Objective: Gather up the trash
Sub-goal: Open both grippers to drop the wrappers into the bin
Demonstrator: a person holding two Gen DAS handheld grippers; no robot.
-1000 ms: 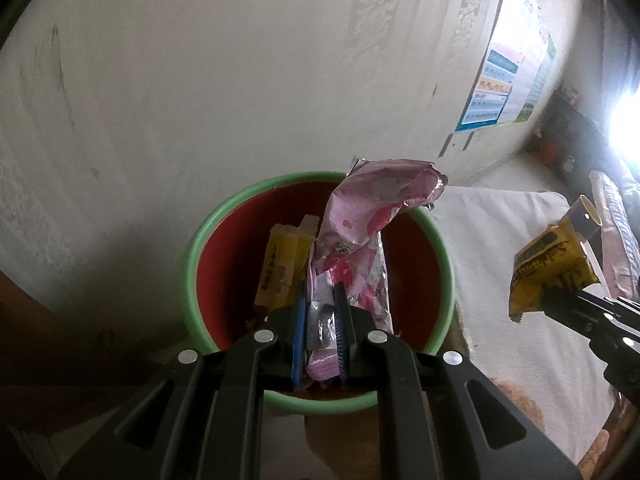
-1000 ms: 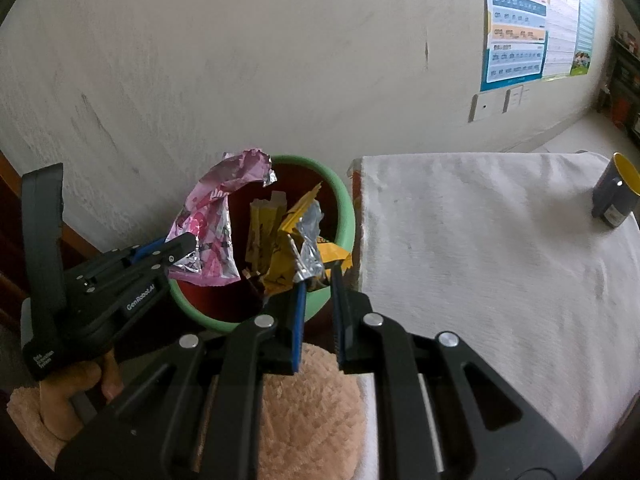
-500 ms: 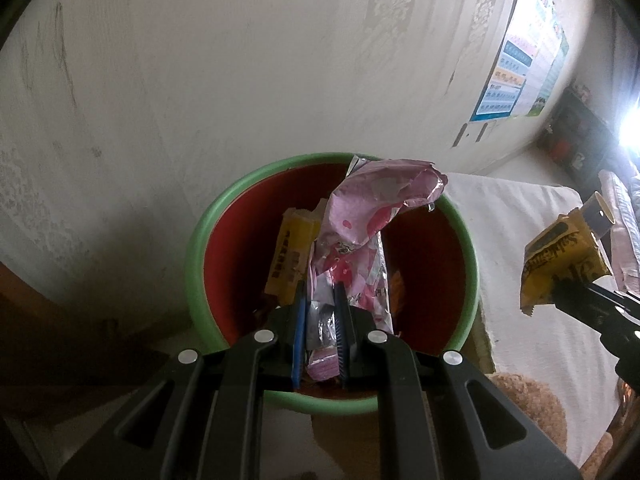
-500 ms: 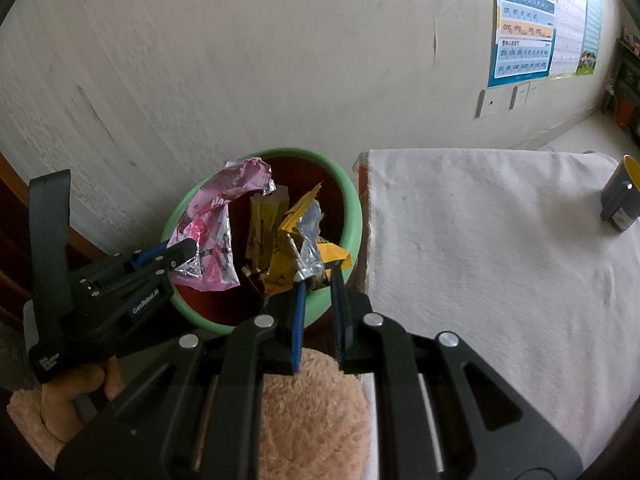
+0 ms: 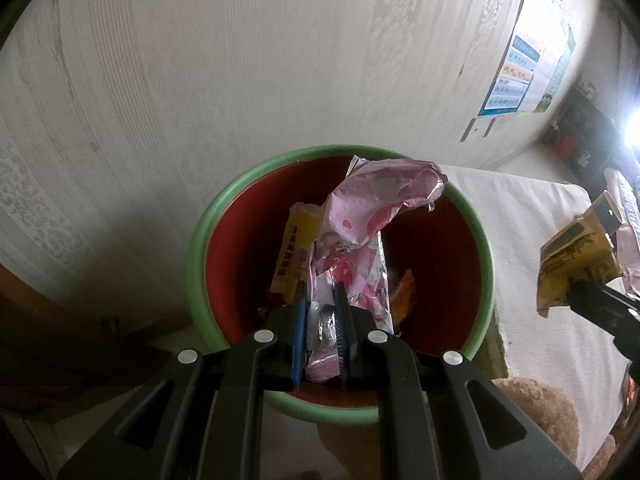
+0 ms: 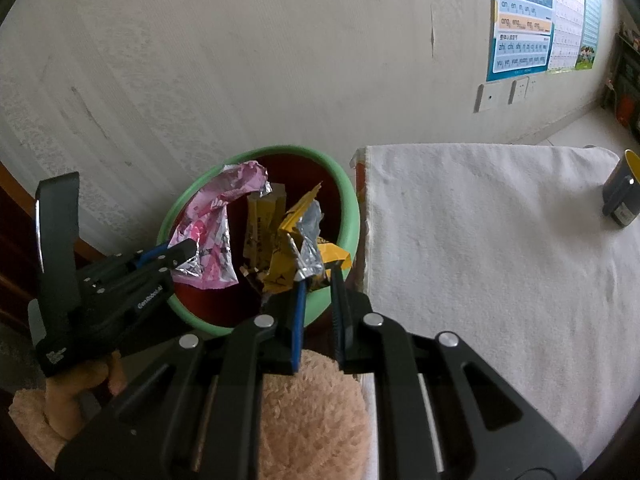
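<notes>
Left wrist view shows the left gripper [image 5: 320, 316] clenched on the pink wrapper [image 5: 360, 240], held over the green-rimmed bin [image 5: 200, 248]. Compared with a second ago the bin looms larger and nearer. Right wrist view has the right gripper [image 6: 318, 292] grasping a yellow wrapper [image 6: 296, 252] above the bin's near rim, closer than before. Inside the bin, a yellow stick packet [image 5: 296, 248] stands upright. Beyond the bin, to its right, lies the white-clothed table [image 6: 500, 232] bearing a mug [image 6: 622, 192].
</notes>
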